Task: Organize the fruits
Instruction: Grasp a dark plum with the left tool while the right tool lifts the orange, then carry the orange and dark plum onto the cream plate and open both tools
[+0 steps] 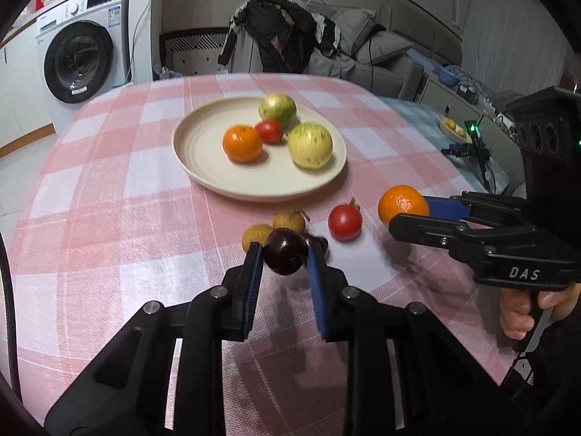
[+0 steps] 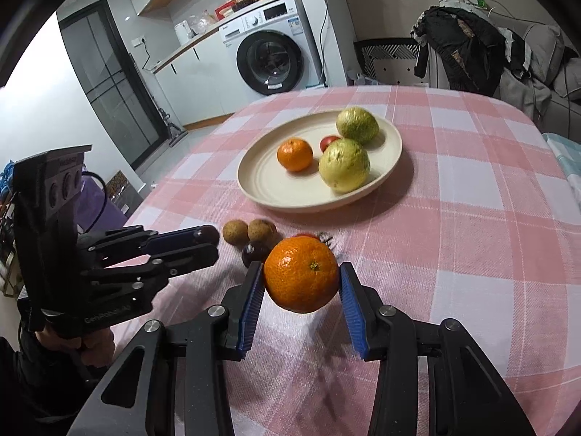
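My left gripper [image 1: 285,254] is shut on a dark purple fruit [image 1: 285,256] and holds it just above the table. My right gripper [image 2: 301,279] is shut on an orange [image 2: 301,279], lifted off the cloth; the orange also shows in the left wrist view [image 1: 402,205]. A cream plate [image 1: 203,167] holds an orange [image 1: 242,143], a small tomato [image 1: 268,131] and two green-yellow fruits [image 1: 309,145]. On the cloth lie a red tomato [image 1: 345,221], two brown longans [image 1: 288,221] and another dark fruit [image 2: 254,252].
The table wears a pink and white checked cloth [image 1: 109,200]. A washing machine [image 1: 78,61] stands at the back left. A chair draped with dark clothes [image 1: 279,32] is behind the table. A tripod with a green light [image 1: 479,152] stands at right.
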Tool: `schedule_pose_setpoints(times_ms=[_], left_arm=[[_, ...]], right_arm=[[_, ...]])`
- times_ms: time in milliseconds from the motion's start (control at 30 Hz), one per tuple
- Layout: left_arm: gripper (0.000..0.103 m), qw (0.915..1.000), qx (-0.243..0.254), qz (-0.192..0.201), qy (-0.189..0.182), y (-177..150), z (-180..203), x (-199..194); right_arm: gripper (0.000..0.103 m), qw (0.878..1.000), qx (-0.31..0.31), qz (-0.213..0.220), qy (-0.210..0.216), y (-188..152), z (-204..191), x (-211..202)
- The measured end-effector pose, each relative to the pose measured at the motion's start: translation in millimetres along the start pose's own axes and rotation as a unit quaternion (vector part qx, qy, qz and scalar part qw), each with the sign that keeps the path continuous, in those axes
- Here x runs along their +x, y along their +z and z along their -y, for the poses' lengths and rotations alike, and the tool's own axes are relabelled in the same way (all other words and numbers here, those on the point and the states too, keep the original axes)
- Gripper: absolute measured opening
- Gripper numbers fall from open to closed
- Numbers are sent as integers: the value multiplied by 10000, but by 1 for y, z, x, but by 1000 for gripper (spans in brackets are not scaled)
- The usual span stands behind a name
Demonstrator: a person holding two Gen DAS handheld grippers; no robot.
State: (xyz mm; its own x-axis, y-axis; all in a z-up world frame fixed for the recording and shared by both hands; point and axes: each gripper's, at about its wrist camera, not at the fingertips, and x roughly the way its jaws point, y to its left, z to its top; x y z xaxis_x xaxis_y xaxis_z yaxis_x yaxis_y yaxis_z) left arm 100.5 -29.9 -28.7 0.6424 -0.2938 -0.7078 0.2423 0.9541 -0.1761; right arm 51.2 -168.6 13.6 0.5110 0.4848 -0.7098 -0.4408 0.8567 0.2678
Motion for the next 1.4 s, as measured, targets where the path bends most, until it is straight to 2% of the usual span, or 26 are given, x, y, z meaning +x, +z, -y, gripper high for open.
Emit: schedule_pose_setpoints(times_ms=[433,833,1400], left_arm=[[22,9994,-68,347,71,22,-11,-16],[22,9990,-85,435,38,41,-15,-1],[22,9991,-130,413,1,63,-24,25]], right_arm=[[43,9996,95,277,-56,21,-2,-4],[43,9992,180,332,-116,37,0,6],[43,9995,167,181,-188,52,3,32]])
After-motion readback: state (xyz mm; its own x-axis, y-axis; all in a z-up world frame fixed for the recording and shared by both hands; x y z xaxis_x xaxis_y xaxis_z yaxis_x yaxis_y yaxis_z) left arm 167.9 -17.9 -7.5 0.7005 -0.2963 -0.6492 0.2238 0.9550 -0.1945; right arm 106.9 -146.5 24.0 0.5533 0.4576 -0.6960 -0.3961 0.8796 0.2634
